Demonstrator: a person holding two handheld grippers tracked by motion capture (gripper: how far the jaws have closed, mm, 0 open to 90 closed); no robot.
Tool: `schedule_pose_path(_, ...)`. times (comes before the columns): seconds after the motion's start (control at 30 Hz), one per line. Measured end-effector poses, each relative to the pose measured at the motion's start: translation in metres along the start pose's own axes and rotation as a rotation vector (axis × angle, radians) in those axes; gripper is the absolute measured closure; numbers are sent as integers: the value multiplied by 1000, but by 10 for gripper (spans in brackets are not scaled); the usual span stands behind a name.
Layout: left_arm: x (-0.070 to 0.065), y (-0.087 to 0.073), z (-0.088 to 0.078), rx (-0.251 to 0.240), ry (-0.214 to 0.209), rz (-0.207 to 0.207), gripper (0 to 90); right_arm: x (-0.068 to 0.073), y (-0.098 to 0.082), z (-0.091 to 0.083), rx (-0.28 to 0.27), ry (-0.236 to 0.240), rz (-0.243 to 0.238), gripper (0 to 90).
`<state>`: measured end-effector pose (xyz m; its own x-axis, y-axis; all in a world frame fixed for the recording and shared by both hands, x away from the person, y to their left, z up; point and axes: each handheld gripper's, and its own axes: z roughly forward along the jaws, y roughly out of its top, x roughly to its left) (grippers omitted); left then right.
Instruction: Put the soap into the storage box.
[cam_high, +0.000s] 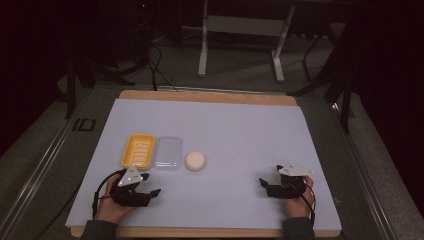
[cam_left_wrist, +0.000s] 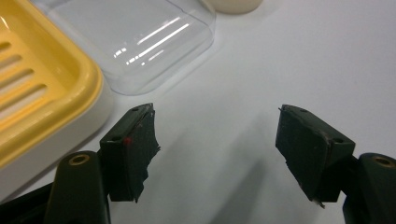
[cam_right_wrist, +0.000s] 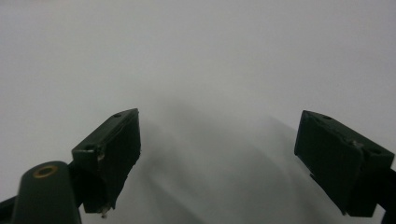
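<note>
Nothing has been grasped yet; the whole handling is judged still to be done. The yellow soap dish (cam_high: 138, 150), its clear lid (cam_high: 168, 153) and the round soap (cam_high: 195, 161) lie in a row on the counter (cam_high: 240, 135). The left hand-held gripper (cam_high: 150, 186) is held just short of the dish, jaws apart and empty; the right hand-held gripper (cam_high: 266, 186), also apart and empty, is kept well away.

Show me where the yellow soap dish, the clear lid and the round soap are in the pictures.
yellow soap dish (cam_high: 138, 151), high view, on its slotted floor.
clear lid (cam_high: 168, 153), high view, on its flat middle.
round soap (cam_high: 195, 161), high view, on its top face.
</note>
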<state>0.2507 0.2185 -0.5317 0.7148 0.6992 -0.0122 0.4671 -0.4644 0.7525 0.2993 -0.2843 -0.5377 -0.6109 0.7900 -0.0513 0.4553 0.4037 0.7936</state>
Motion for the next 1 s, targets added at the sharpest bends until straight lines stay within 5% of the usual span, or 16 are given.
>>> schedule_pose_path(0.4, -3, 5, -5, -48, 17, -3, 312, 2, -2, -3, -36, 1, -16, 165)
schedule_pose_path(0.73, -2, 22, 1, -31, 12, 65, 324, 3, -2, -5, -56, 8, -31, 164)
schedule_pose_path(1.0, -3, 38, 4, -65, 9, 100, 323, 4, -2, -5, -55, 14, -51, 164)
